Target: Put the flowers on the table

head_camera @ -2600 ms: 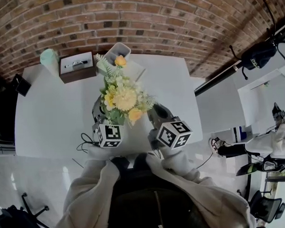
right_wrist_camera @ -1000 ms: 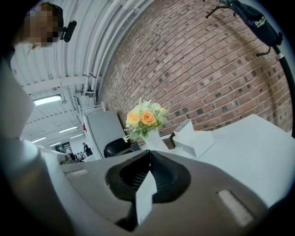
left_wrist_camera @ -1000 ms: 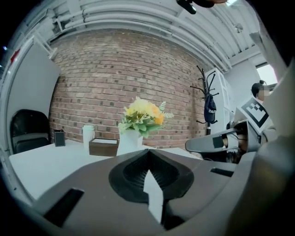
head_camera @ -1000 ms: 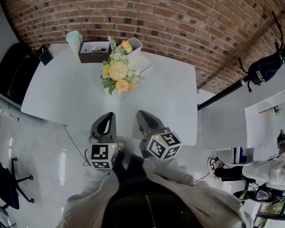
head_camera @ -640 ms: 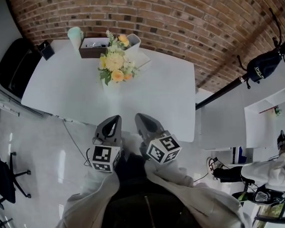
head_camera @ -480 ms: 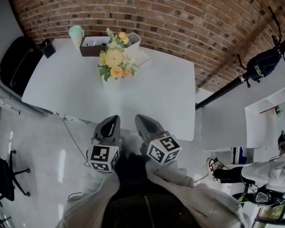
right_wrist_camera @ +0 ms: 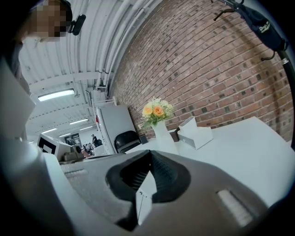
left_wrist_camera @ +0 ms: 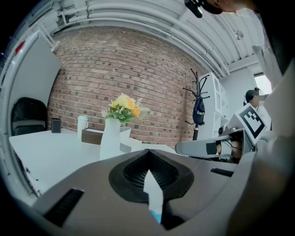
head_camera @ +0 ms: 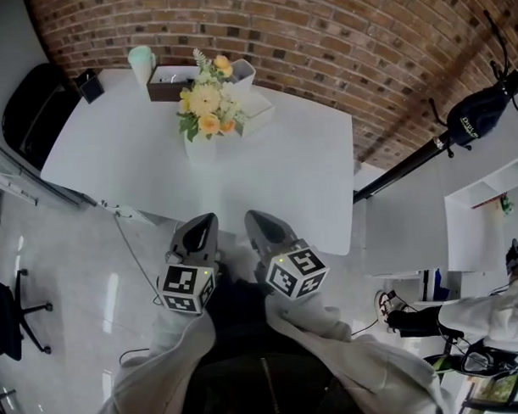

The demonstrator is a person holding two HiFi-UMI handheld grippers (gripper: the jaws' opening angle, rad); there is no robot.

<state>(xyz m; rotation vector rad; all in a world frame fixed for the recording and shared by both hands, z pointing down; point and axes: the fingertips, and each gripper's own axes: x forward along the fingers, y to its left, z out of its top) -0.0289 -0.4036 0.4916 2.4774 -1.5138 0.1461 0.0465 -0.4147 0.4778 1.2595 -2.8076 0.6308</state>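
Note:
The yellow and orange flowers (head_camera: 206, 104) stand in a white vase (head_camera: 197, 145) on the far part of the white table (head_camera: 267, 185), upright and free of both grippers. My left gripper (head_camera: 206, 219) and right gripper (head_camera: 252, 217) hang side by side off the table's near edge, over the floor, both shut and with nothing between their fingers. In the left gripper view the vase (left_wrist_camera: 110, 138) and flowers (left_wrist_camera: 123, 106) stand well beyond the shut left gripper (left_wrist_camera: 148, 154). The right gripper view shows the flowers (right_wrist_camera: 156, 110) far past the shut right gripper (right_wrist_camera: 149, 156).
Behind the vase sit a brown box (head_camera: 170, 83), a mint cup (head_camera: 140, 61), a white container (head_camera: 242, 73) and a white tissue box (head_camera: 257, 109). A black chair (head_camera: 28, 112) stands at the table's left. A coat stand with a black bag (head_camera: 470, 120) is at the right.
Both grippers were at the vase earlier; they have since let it go and drawn back off the table's near edge. The vase with flowers stays standing on the table, farther away.

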